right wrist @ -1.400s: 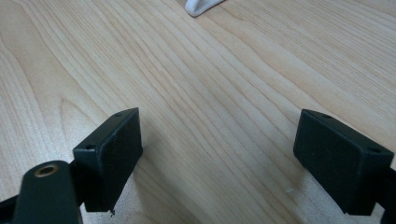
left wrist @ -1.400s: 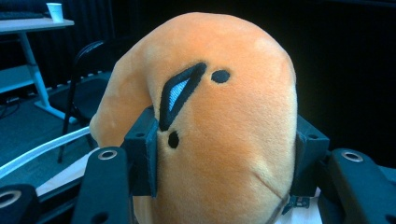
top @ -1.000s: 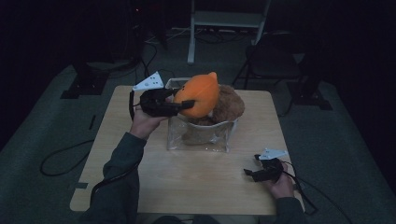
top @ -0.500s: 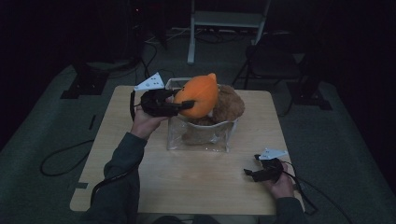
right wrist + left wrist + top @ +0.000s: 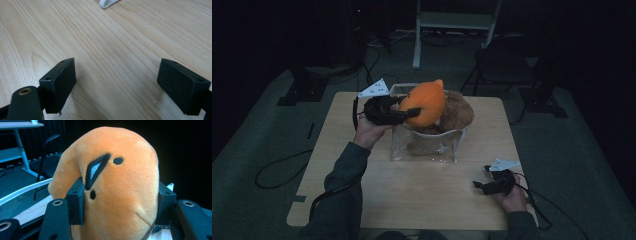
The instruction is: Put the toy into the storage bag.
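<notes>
Dim high view, dark room beyond the wooden table (image 5: pixel 422 200), soft grainy detail, both gripper views much brighter and sharp, orange plush toy (image 5: pixel 117 182) evenly lit against black background, faint shadows beneath the black jaws

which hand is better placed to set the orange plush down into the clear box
Left: the left claw is shut on the orange plush, above the clear box. The right claw rests open on the table, apart.

High view: above the near edge, looking forward and down on the whole bench (image 5: pixel 422 200).
Left view: close, along its tongs (image 5: pixel 120 202), facing the orange plush (image 5: pixel 117 182).
Right view: close behind its tongs (image 5: pixel 117 82), angled down at bench wood, shared with the high view.
</notes>
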Available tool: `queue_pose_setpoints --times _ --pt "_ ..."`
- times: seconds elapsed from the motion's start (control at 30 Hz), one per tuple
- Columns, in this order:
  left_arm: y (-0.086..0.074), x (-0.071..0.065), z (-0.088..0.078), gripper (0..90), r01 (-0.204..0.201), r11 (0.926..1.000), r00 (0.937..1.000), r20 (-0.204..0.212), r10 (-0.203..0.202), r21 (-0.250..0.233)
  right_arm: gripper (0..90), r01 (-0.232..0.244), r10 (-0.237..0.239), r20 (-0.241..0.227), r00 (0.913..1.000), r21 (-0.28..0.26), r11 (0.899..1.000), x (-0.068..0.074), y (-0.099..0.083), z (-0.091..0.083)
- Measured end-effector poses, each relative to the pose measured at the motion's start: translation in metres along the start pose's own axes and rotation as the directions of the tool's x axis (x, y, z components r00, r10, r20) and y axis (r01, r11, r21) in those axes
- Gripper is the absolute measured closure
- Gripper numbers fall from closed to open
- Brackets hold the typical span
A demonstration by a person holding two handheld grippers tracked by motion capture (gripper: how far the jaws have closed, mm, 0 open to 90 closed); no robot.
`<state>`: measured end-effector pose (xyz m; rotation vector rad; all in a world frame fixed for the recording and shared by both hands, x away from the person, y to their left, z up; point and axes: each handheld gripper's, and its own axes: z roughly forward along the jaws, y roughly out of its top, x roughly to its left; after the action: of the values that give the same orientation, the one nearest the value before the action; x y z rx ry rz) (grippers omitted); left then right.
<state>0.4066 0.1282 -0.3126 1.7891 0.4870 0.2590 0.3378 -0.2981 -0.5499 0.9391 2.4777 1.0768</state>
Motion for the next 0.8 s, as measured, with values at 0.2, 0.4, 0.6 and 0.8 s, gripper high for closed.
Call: queue_pose_setpoints --times 0.2,0.4,0.6,0.8 --pt "-0.002 0.001 0.002 41.9 -0.001 1.0 1.0 -0.008 0.001 0.006 14.7 0.0 0.0 0.0 1.0 0.0 1.0 0.0 0.0 0.0" --pt "-0.005 0.002 0.003 41.9 0.001 0.9999 0.9999 -0.017 -0.001 0.013 14.7 0.0 0.0 0.0 1.0 0.0 1.0 0.0 0.0 0.0" --pt "-0.008 0.005 0.004 41.9 0.012 0.9998 0.9995 -0.028 -0.011 0.018 14.7 0.001 -0.001 0.0 1.0 0.0 1.0 0.0 0.0 0.0" --pt "-0.011 0.007 0.006 41.8 0.018 0.9996 0.9993 -0.034 -0.017 0.023 14.7 0.001 -0.001 0.0 1.0 0.0 1.0 0.0 0.0 0.0"
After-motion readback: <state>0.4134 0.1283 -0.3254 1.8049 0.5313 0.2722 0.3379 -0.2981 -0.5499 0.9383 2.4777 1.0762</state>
